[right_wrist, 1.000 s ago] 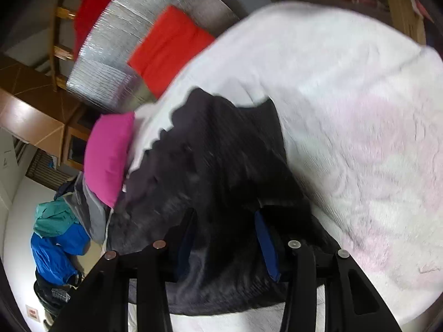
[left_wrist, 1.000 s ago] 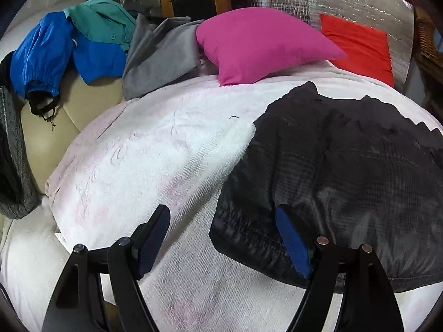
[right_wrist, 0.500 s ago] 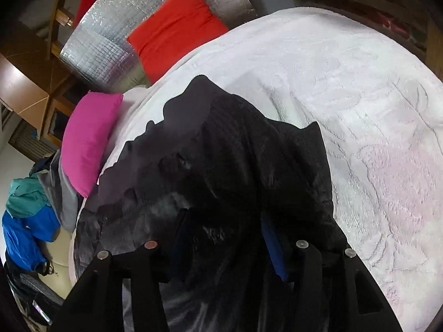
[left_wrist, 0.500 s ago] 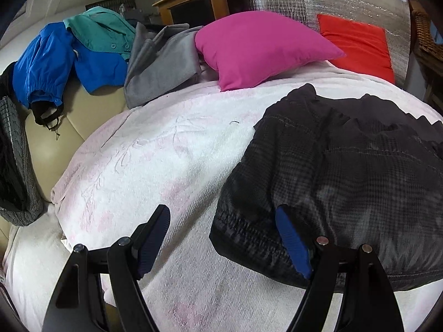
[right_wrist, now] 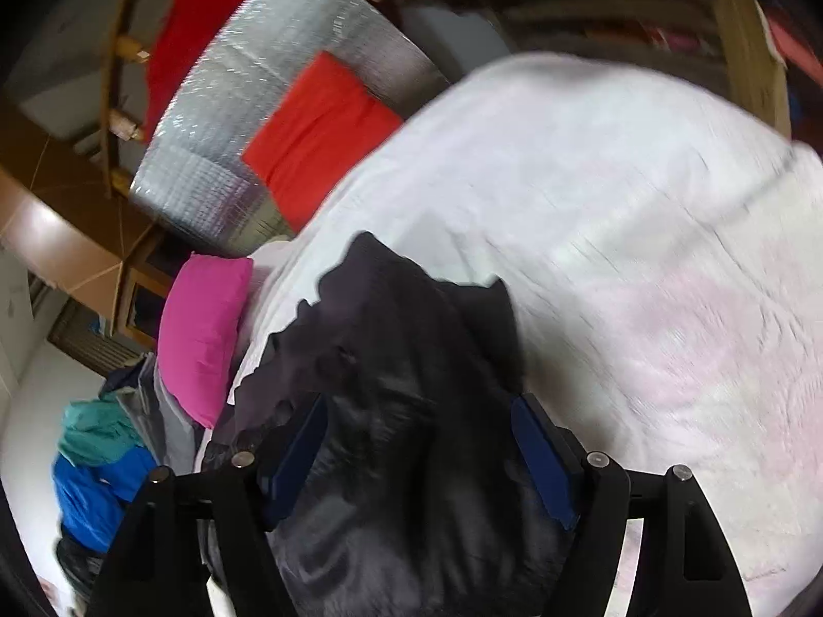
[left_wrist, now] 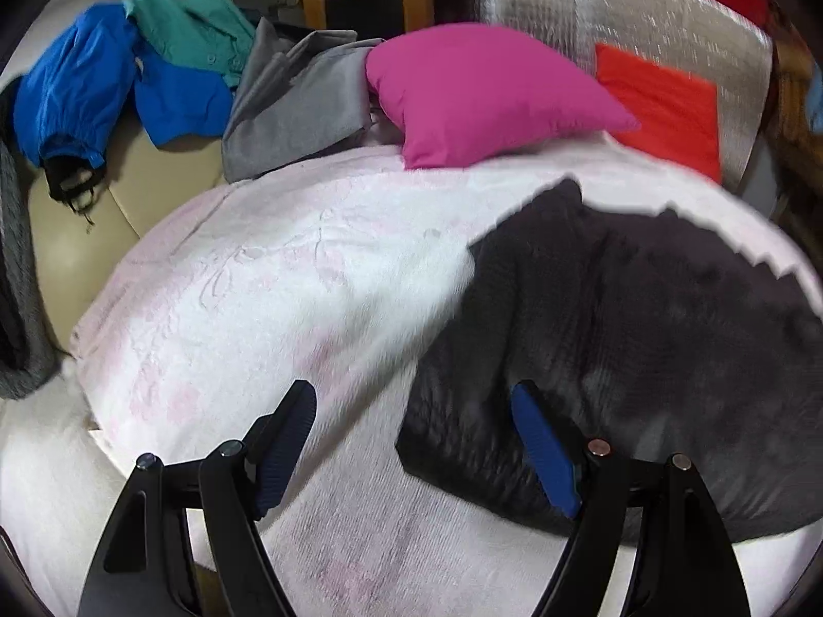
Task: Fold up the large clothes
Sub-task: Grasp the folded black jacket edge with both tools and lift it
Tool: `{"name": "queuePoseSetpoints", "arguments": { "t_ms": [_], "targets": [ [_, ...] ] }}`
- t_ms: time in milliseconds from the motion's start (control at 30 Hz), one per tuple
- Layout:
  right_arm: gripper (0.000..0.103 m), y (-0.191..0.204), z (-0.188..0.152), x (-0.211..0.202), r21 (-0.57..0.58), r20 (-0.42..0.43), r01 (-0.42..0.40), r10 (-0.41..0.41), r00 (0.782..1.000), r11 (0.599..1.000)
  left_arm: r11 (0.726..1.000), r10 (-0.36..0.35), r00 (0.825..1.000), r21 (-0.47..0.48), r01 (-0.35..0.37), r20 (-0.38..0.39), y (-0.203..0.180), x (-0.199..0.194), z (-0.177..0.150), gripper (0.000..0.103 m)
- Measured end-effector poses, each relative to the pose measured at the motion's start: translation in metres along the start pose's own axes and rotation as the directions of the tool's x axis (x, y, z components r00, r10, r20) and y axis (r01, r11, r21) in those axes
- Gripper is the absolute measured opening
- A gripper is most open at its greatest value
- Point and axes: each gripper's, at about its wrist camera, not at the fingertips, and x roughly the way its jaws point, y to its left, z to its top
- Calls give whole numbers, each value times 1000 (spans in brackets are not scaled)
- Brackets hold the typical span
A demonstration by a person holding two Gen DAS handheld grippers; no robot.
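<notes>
Blur smears black garment – right tool just spread, left tool released.

Black jacket on white-pink floral blanket; magenta pillow behind.

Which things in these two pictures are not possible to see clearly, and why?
- Black garment, left wrist view: right side cut off by the picture edge; motion blur hides folds.
- Black garment, right wrist view: near part hidden behind the right gripper.
- Blue jacket, right wrist view: blurred, partly cut off.

Bare white blanket left of the black garment, apparently unobstructed
</notes>
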Motion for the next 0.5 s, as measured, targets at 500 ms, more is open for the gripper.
{"name": "queuePoseSetpoints", "arguments": {
  "t_ms": [500],
  "targets": [
    [94, -2, -8, 78, 7, -282, -56, 56, 958, 998, 904, -428, 853, -113, 413, -300, -15, 82, 30, 84]
  ]
}}
